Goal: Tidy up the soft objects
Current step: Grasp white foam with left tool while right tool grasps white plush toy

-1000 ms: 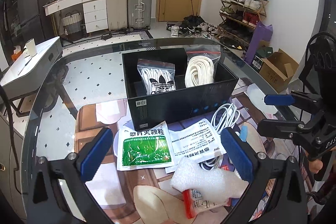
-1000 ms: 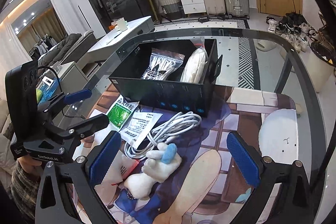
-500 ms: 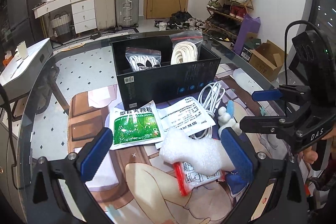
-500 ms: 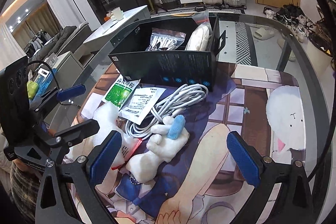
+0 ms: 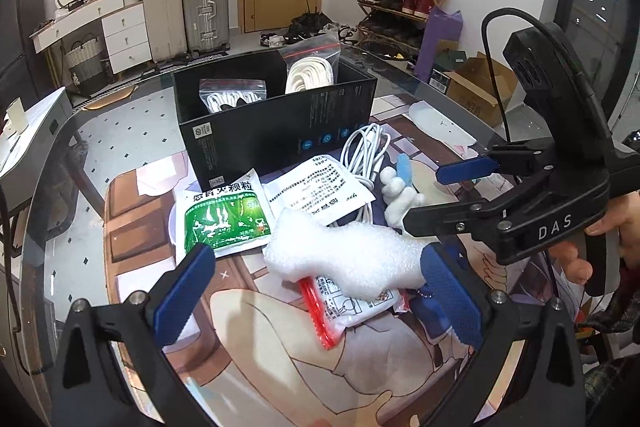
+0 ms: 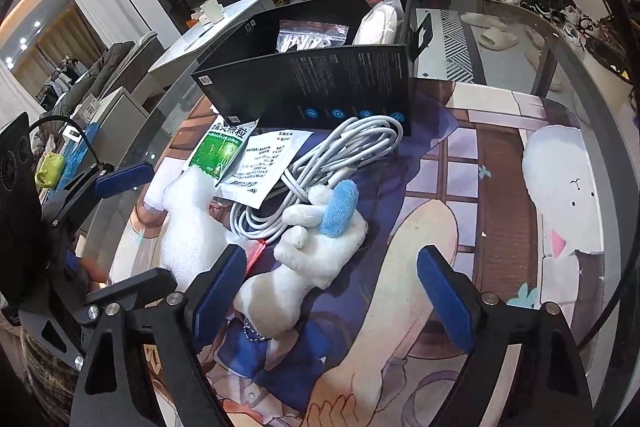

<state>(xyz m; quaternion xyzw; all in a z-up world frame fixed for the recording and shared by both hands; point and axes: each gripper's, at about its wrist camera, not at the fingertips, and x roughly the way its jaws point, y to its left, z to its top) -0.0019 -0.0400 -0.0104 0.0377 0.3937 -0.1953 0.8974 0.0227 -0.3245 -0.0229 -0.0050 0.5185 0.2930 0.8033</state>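
Observation:
A white plush toy (image 6: 316,263) with a blue ear lies on the printed mat, between the fingers of my right gripper (image 6: 332,291). Its jaws are closing and the pads stand clear of the plush. A white foam piece (image 5: 348,259) rests on a red-zip bag (image 5: 340,307) between the open fingers of my left gripper (image 5: 316,293). The black box (image 5: 280,131) behind them holds two zip bags. My right gripper (image 5: 436,199) hangs at the right of the left wrist view. My left gripper (image 6: 160,225) shows at the left of the right wrist view, by the foam piece (image 6: 188,239).
A white cable coil (image 6: 340,151), a green sachet (image 5: 222,219) and a white printed sachet (image 5: 316,187) lie in front of the box (image 6: 320,87). The mat covers a glass table (image 5: 120,131) whose edge curves around. A hand (image 5: 576,267) holds the right gripper.
Both grippers have sunk closer to the items. The foam now sits between the left fingers and the plush between the right ones. The right jaws have narrowed slightly.

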